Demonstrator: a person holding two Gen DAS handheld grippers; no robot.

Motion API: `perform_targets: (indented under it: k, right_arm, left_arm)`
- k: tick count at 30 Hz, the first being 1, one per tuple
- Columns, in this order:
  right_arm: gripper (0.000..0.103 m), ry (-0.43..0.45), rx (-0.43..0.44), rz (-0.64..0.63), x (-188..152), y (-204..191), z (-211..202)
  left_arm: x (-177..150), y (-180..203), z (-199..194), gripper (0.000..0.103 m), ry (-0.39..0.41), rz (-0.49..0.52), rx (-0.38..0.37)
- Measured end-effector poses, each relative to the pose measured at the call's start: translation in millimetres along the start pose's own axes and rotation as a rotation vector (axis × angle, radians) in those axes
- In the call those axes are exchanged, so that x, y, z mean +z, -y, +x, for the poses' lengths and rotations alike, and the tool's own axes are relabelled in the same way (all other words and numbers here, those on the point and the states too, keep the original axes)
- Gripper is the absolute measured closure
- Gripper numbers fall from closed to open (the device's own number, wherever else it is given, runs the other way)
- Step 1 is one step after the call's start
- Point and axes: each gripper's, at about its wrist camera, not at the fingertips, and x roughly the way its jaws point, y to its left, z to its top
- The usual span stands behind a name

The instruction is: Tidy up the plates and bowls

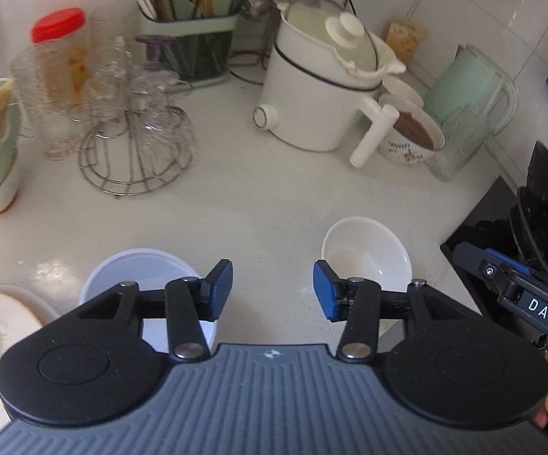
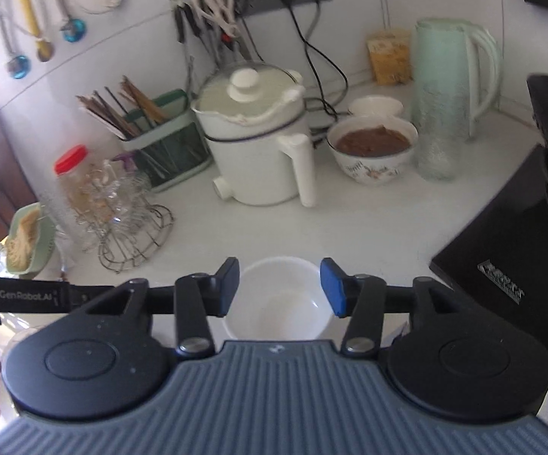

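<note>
white bowl (image 2: 276, 299), apparently empty

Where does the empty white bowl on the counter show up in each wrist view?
Left wrist view: the empty white bowl sits lower right of centre, just beyond the right finger of the left claw.
Right wrist view: it sits bottom centre, between the open fingers of the right claw.
Shared landmark: the white electric pot.

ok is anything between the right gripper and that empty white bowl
Nothing visible. The right gripper hangs open right over the empty white bowl, with only bare counter around it; the pot sits well behind.
</note>
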Motion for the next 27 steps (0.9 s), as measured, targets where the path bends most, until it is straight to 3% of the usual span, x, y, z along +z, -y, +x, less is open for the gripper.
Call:
perform_targets:
  k: [12, 18, 22, 27]
  right_arm:
    - [0.053, -0.102, -0.066, 0.056, -8, 38, 47]
    - [0.059, -0.175, -0.033, 0.075, -16, 40, 73]
    - [0.062, -0.205, -0.045, 0.094, -20, 40, 87]
    - [0.067, -0.216, -0.067, 0.089, -20, 39, 99]
  left_arm:
    - [10, 31, 84, 0.050, -0.129, 0.056, -0.071]
    - [4, 30, 114, 0.051, -0.203, -0.022, -0.082]
    - [7, 26, 124, 0.052, -0.210, -0.067, -0.085]
    - [15, 23, 131, 0.061, -0.207, -0.090, -0.069]
